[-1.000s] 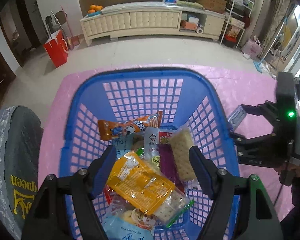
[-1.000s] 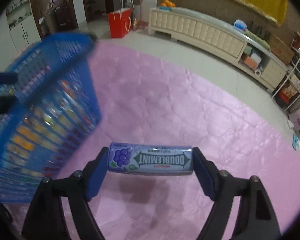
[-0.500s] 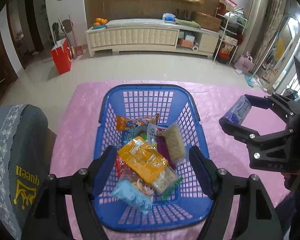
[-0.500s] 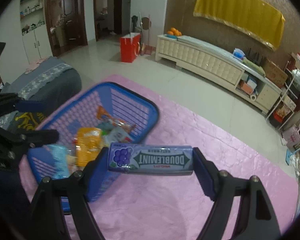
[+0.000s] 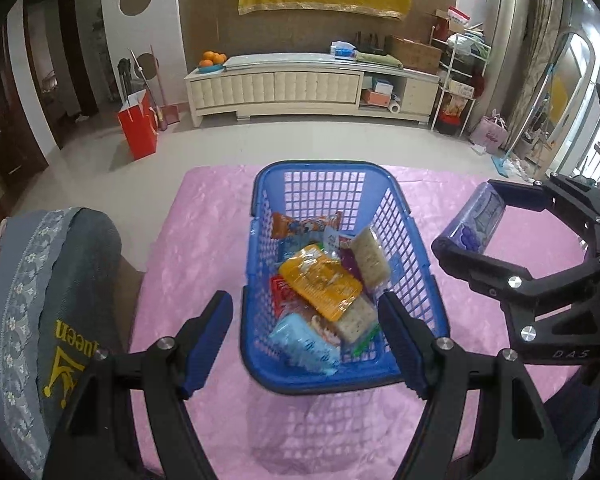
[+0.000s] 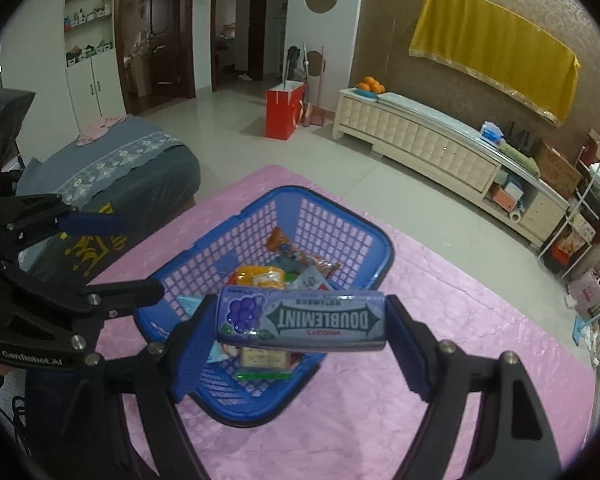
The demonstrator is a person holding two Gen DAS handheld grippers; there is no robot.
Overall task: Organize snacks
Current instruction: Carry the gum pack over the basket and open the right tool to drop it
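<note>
A blue plastic basket (image 5: pixel 260 200) stands on the pink tablecloth with several snack packets in it: an orange packet (image 5: pixel 320 284), a cracker pack (image 5: pixel 370 256) and a light blue packet (image 5: pixel 304 344). My left gripper (image 5: pixel 304 304) hovers open over the basket's near end, with nothing between its fingers. To the right of the basket, raised above the cloth, my right gripper (image 5: pixel 476 220) is shut endwise on a purple Doublemint gum pack (image 6: pixel 300 318). In the right wrist view the pack overlaps the basket (image 6: pixel 384 248), and the left gripper (image 6: pixel 140 258) shows at the left.
The pink cloth (image 5: pixel 204 240) covers the table around the basket. A grey cushioned seat (image 5: pixel 52 300) with yellow lettering stands close at the left edge. Beyond the table lie a tiled floor, a red bag (image 5: pixel 138 128) and a long cream cabinet (image 5: pixel 292 88).
Both grippers have risen and drawn back, so the whole basket now shows and looks smaller. The right gripper has carried the gum pack up beside the basket. Neither gripper's jaws have changed.
</note>
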